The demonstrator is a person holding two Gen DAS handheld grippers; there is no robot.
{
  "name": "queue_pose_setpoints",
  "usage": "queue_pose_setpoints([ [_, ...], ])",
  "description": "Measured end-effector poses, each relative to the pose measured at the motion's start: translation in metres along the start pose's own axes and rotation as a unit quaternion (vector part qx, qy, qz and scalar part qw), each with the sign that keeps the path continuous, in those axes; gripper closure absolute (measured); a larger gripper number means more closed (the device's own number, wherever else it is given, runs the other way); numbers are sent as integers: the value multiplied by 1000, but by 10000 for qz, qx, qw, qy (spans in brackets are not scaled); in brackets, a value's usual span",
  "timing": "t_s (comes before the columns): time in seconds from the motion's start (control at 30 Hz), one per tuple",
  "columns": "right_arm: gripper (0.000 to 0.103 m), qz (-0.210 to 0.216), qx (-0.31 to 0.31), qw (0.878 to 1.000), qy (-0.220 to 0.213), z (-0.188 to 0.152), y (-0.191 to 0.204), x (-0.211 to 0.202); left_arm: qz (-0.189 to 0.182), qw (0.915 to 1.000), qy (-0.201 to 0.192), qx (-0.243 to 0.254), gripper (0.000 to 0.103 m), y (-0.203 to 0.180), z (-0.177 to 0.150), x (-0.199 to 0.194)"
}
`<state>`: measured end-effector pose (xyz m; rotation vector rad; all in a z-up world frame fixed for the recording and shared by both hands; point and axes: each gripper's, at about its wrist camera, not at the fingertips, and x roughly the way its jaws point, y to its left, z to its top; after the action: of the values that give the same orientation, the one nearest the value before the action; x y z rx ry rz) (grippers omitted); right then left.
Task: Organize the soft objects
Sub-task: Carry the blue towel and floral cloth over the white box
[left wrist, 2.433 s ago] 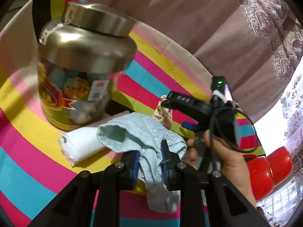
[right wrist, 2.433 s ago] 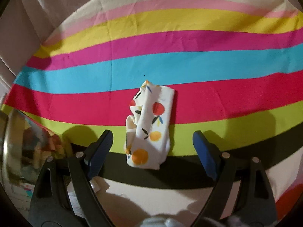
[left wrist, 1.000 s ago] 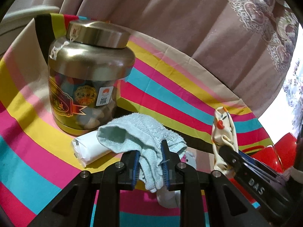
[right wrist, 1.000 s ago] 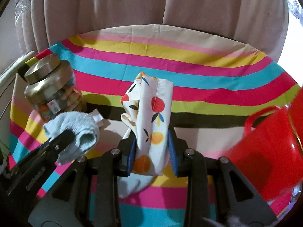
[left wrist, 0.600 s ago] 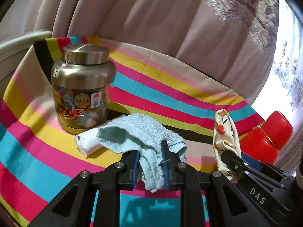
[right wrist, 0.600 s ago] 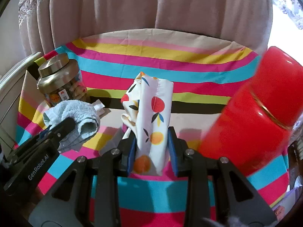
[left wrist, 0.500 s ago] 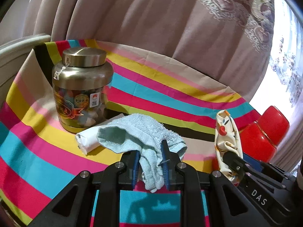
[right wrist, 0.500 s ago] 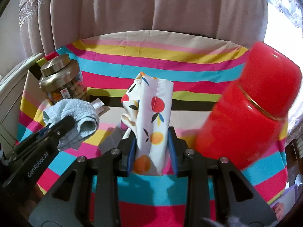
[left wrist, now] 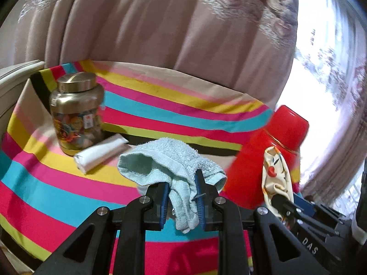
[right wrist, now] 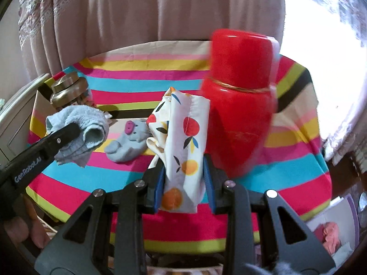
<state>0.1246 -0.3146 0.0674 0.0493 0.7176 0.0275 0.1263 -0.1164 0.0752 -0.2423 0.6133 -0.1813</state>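
Left wrist view: the left gripper [left wrist: 181,202] is clamped on one light blue towel [left wrist: 169,162], held up above the striped surface [left wrist: 45,183]; the towel bunches over the two blue pads and a tail of it hangs down between them. On the surface stand one jar [left wrist: 76,112] with a gold lid and, touching its base, one white roll [left wrist: 101,152] lying on its side. One red flask [left wrist: 266,155] stands to the right, its outline blurred and its lower part hidden behind the right gripper [left wrist: 278,197], which reaches in from the lower right corner and is closed on one fruit-print cloth [left wrist: 276,174]. A curtain [left wrist: 160,27] hangs behind; the window side at right is washed out.

Right wrist view: the right gripper [right wrist: 183,184] pinches the single fruit-print cloth [right wrist: 183,146] upright between its pads, off the surface [right wrist: 298,167]. Just behind and right of it is the red flask [right wrist: 238,105], smeared by blur. One grey soft toy [right wrist: 128,141] with a pink snout lies on the surface, partly covered by the cloth's edge. At left the left gripper [right wrist: 68,131] enters side-on, so only one finger shows, with the blue towel [right wrist: 80,126] draped around it. The jar [right wrist: 67,89] is half hidden behind the towel, and the white roll barely shows. Bottom right, some papers are too cut off to identify.
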Motion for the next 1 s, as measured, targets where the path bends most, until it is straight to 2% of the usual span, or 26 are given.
queue_pose_setpoints([
  [0.27, 68, -287, 267, 9992, -35, -25, -53, -36, -462, 9981, 136, 388, 81, -55, -15, -15],
  [0.47, 68, -640, 485, 9967, 111, -56, -100, -57, -919, 9917, 264, 857, 81, -106, -32, -24],
  [0.7, 68, -1104, 1017, 9879, 388, -91, -169, -70, -1443, 9793, 486, 1332, 81, -159, -51, -31],
  [1.0, 66, -1542, 1399, 9767, 513, -100, -227, -79, -2034, 9567, 969, 1844, 81, -216, -76, -30],
])
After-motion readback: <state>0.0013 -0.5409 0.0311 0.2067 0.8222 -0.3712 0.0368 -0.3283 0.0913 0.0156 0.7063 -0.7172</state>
